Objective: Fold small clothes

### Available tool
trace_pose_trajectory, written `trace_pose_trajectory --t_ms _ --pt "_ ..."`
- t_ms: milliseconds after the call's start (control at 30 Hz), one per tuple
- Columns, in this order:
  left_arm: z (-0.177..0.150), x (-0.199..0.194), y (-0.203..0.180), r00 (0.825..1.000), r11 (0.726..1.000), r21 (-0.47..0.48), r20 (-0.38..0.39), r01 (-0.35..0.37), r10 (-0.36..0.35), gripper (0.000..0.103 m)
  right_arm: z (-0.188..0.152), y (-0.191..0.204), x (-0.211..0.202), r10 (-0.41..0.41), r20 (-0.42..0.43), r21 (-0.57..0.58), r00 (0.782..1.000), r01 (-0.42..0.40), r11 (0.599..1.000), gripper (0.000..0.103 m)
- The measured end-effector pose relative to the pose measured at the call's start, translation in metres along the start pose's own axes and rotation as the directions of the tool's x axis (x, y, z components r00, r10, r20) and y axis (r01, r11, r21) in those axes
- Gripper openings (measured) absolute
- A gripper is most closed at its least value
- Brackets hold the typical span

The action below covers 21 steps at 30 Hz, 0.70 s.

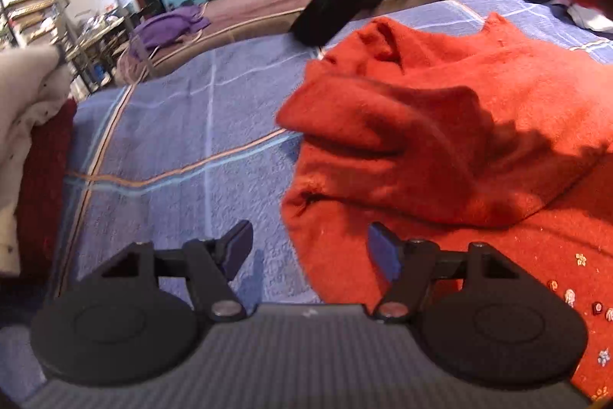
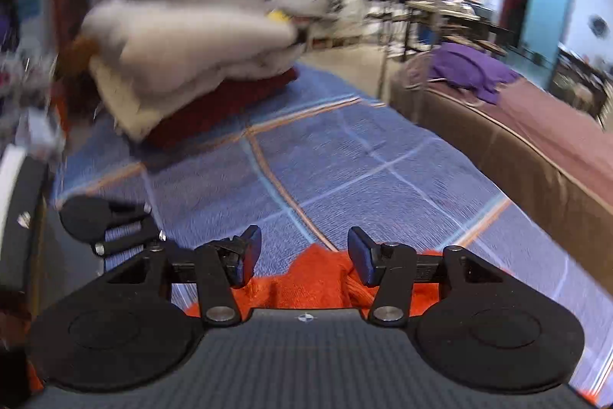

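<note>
**Bed surface, one garment, two tools**

Left gripper [image 1: 310,248]: jaws apart, nothing between. Left of it, folded white bedding [image 1: 23,94] on blue checked bedspread [image 1: 184,140]; ahead-right, crumpled red sweater [image 1: 440,125].

Right gripper [image 2: 300,255]: jaws apart, empty, sweater edge just beneath; purple cloth [image 2: 471,68] far right.

Right tongs [image 2: 300,255] open over orange garment [image 2: 318,282], blue checked bedspread [image 2: 345,163], folded cream blankets [image 2: 184,48]
</note>
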<state>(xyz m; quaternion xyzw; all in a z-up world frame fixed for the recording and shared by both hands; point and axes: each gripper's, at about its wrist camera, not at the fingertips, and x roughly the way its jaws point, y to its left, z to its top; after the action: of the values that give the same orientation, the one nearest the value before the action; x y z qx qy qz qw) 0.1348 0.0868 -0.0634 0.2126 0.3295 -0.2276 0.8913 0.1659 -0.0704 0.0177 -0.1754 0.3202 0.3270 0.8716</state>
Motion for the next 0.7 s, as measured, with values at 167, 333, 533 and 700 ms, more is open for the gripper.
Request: trace_pose_trajectory --t_ms 167,333,533,700 --pt "0.002 0.015 -0.007 1.0 0.993 0.116 0.016 0.006 -0.007 0.064 0.019 0.013 0.08 -0.071 -0.297 -0.21 0.952 0.007 0.978 0.077" --pt "0.005 0.033 0.005 0.998 0.989 0.134 0.029 0.057 -0.061 0.053 0.017 -0.009 0.104 0.001 -0.423 -0.044 0.906 -0.022 0.999 0.024" --pt "0.014 0.048 0.009 0.994 0.989 0.114 0.04 0.094 -0.099 0.008 0.02 -0.066 0.055 0.075 -0.175 0.347 0.982 -0.009 0.938 0.015" --pt "0.014 0.036 0.03 0.991 0.992 -0.101 0.119 0.071 -0.059 0.004 0.012 -0.113 0.026 0.038 0.059 0.586 0.997 -0.066 0.807 0.009"
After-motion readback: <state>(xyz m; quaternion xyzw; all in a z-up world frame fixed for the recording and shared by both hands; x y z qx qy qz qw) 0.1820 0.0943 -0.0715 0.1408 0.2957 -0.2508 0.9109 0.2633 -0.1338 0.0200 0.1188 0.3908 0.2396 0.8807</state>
